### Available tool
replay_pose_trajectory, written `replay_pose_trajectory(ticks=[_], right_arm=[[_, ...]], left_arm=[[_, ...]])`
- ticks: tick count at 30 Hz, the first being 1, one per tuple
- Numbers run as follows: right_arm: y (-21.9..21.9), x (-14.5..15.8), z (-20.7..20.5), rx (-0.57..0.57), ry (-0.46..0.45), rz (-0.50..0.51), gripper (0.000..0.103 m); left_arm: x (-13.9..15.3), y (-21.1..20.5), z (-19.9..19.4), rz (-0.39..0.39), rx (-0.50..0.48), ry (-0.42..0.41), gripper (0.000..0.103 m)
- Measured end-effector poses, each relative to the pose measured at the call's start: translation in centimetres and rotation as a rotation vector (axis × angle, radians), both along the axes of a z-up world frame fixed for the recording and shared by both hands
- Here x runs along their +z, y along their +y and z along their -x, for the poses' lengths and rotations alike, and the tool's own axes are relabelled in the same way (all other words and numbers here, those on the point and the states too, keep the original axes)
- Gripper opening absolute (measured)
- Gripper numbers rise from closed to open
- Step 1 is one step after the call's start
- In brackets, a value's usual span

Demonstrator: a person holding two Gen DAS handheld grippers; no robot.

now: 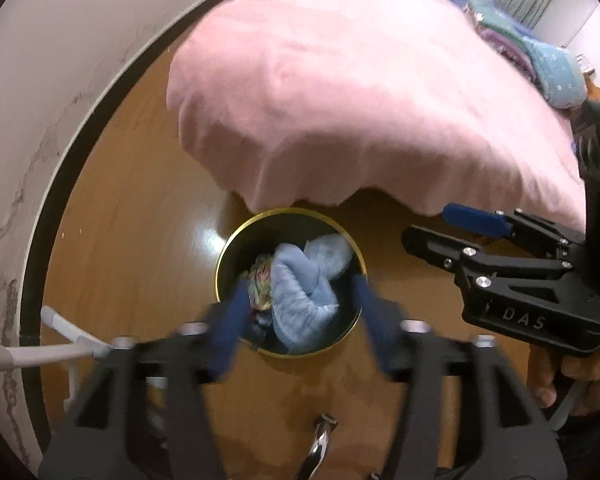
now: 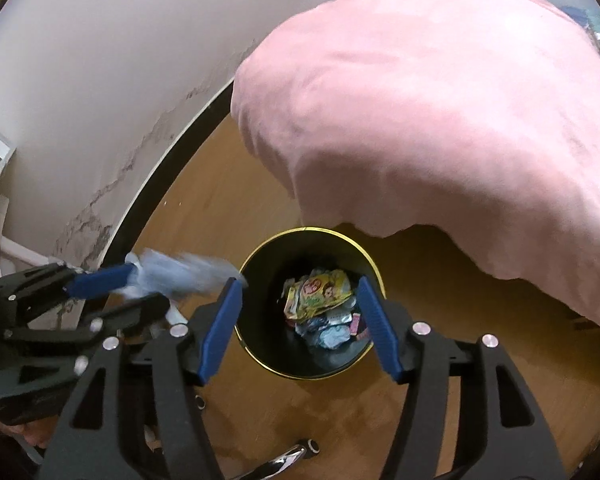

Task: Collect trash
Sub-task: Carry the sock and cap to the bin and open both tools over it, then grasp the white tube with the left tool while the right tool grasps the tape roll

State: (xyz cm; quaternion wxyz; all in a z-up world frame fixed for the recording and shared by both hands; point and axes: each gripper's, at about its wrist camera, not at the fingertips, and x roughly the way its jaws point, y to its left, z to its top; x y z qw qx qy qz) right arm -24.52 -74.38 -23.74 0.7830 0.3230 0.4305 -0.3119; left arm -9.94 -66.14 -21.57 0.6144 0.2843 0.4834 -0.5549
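The pink blanket (image 1: 340, 100) overhangs the far side of the black, gold-rimmed trash bin (image 1: 236, 236), so anything that bounces that way would likely vanish under it.

The bigger risk is a miss. The left gripper (image 1: 300, 282) has its jaws spread wide, and the pale blue crumpled wad (image 1: 300, 300) at its tips is motion-blurred. I cannot tell whether the pads are touching it. If it is let go from here, it may land on the wood floor on the wall side of the bin.

The views disagree usefully. Through the left wrist camera the wad seems centred over the bin's mouth. The right wrist camera shows the wad (image 2: 172, 276) just outside the rim on the wall side.

The right gripper (image 2: 299, 282) hangs spread and empty directly above the bin. Only its view shows the colourful wrappers (image 2: 320, 292) already inside.
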Motion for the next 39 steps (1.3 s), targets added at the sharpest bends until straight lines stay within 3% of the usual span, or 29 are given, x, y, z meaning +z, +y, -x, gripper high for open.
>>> replay_pose_trajectory(ticks=[5,11,17,20,26,29,35,39], right_arm=[[1.5,3.1,0.1,0.016,-0.024,0.031,0.066],[6.8,9.5,-4.2,0.152,-0.085,0.113,0.071],[15.7,16.4,-13.0,0.407,-0.182,0.224,0.074],[21.4,18.3,-18.5,0.56,-0.234,0.222,0.074],[34.6,18.2,-30.1,0.861,-0.229,0.198,0.074],[40.9,17.1,-35.4,0.977,-0.178,0.19,0.074],[49.7,15.1,-41.7,1.122,-0.078,0.256,0.074],[50.8,14.4,-43.9,1.124,-0.056,0.272,0.074]], left_arm=[[3.7,1.8,0.4,0.065,-0.007,-0.038,0.069],[10.8,8.3,-1.2,0.176,0.038,-0.153,0.087],[19.0,21.2,-7.3,0.295,0.228,-0.245,0.093],[21.1,28.8,-11.8,0.292,0.394,-0.337,0.093],[20.8,45.2,-22.0,0.146,0.809,-0.411,0.093],[20.3,51.1,-24.2,0.116,0.931,-0.415,0.093],[18.5,58.9,-25.8,0.088,1.042,-0.369,0.093],[17.7,60.1,-27.0,0.088,1.037,-0.34,0.093]])
